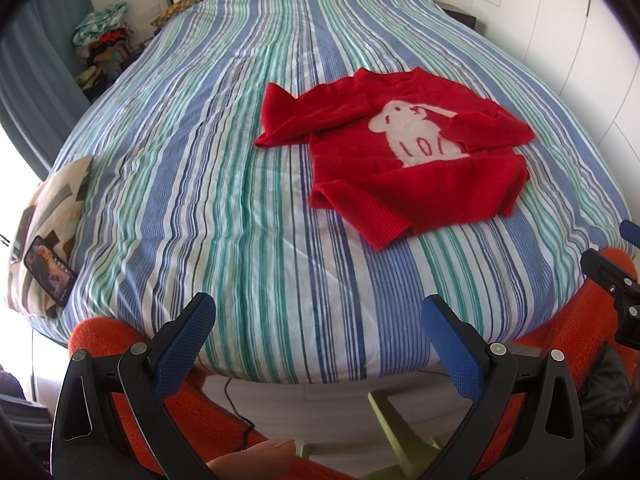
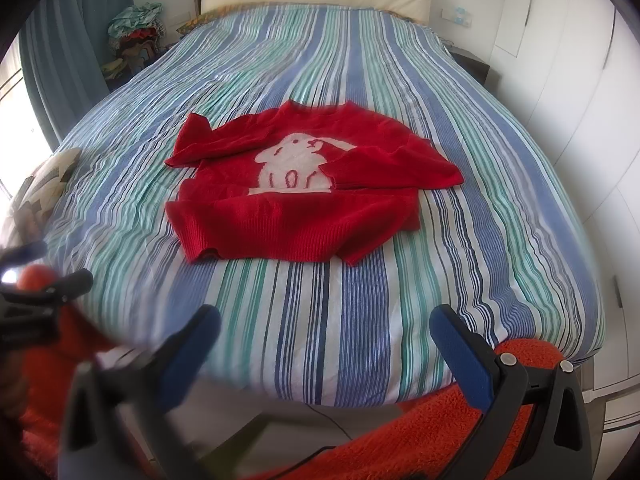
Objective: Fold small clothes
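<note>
Your left gripper sits nearest in the left wrist view, its blue mesh-textured pads on black arms spread wide with nothing between them, hanging over the near edge of the bed. Fuzzy orange fabric shows below the arms on either side. A blue, green and white striped cover lies lightly wrinkled over the mattress. The red knit sweater, with a white rabbit on its chest and ribbed hem, lies flat to the right of centre, well apart from your pads, sleeves crumpled. A phone rests on a patterned cushion at the left edge; a heap of clothes sits by the blue curtain. In the right wrist view, your right gripper is likewise wide open and empty, its left finger blurred. The sweater lies mid-bed ahead, white cupboard doors alongside.
</note>
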